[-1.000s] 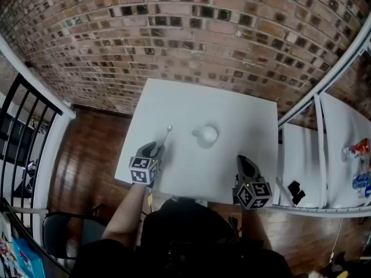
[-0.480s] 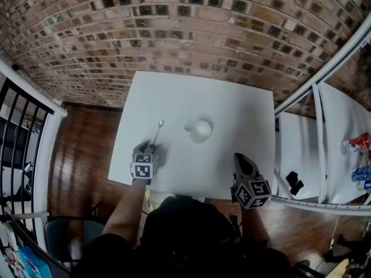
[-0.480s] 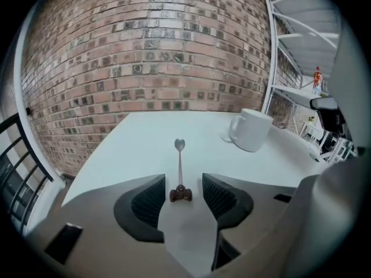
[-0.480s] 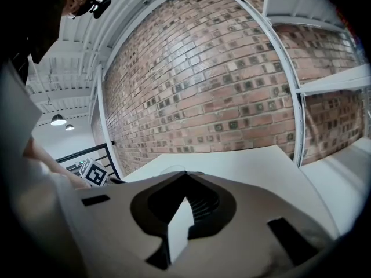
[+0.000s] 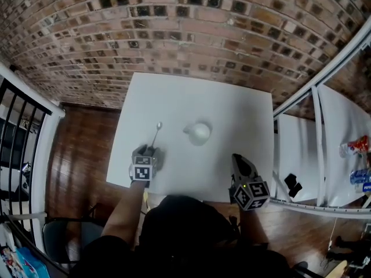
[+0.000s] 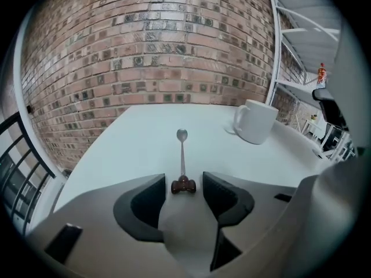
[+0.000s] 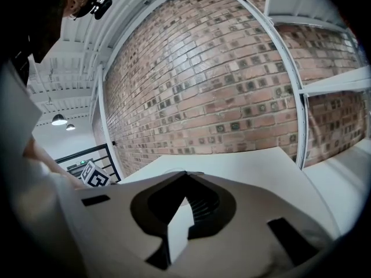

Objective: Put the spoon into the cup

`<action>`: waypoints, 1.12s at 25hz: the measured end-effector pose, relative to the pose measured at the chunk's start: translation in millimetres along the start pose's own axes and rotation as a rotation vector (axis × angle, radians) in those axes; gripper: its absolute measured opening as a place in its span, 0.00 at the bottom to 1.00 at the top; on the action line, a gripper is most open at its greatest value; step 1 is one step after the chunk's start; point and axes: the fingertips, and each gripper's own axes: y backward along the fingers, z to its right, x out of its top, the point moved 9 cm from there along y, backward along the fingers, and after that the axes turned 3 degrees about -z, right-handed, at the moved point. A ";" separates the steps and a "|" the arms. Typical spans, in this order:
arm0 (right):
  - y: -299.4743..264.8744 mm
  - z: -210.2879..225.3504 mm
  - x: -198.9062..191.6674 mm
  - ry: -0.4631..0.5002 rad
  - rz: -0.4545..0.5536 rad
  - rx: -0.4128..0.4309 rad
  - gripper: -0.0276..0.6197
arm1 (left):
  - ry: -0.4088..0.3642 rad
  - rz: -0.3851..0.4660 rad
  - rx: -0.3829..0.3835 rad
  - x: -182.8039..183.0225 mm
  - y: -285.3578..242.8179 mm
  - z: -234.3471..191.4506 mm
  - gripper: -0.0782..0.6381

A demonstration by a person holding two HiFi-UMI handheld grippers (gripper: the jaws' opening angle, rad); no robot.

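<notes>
Setting: white square table [image 5: 232,114] on a dark wooden floor [image 5: 81,149], with a brick wall [image 5: 174,33] behind its far edge.
Person: at the table's near edge, dark top, seen from above; bare left forearm [image 5: 124,213] reaches to the table's near left corner.
Left gripper [image 5: 149,153]: low over the near left part of the table, pointing away toward the wall and tilted down.
Left jaws: spread wide, have just been opening; the brown knobbed end of the spoon handle lies between them, with a gap on each side and neither pad pressing on it.
Left marker cube [image 5: 142,171]: on the back of the gripper, just at the table edge.
Right gripper [image 5: 239,161]: at the near right edge of the table, well apart from cup and spoon, pointing toward the wall.
Right jaws: clenched, tips meeting, nothing held between them.
Spoon [image 6: 182,155]: flat on the table, not in the cup; thin metal stem runs straight away from the left gripper, bowl at the far end toward the wall.
Cup [image 6: 255,120]: white mug, upright on the table, to the right of the spoon's bowl and a little farther off, apart from it; handle faces left toward the spoon.
Railing [image 5: 17,138]: black bars with a white rail, far left past the floor.
Shelf rack [image 5: 316,132]: white frame and shelves right of the table; small items on it too small to tell.
</notes>
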 end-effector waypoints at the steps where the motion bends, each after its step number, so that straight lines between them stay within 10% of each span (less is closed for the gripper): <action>1: -1.0 -1.4 0.3 0.001 0.002 0.005 0.05 | -0.004 -0.019 -0.007 2.7 -0.4 0.3 0.39; 12: 3.0 -11.1 0.5 0.012 0.015 0.026 0.05 | 0.042 -0.097 -0.083 8.8 5.8 -12.1 0.27; 28: -0.7 -14.4 12.9 0.043 0.065 0.062 0.05 | 0.039 0.298 -0.061 77.4 88.8 -16.6 0.27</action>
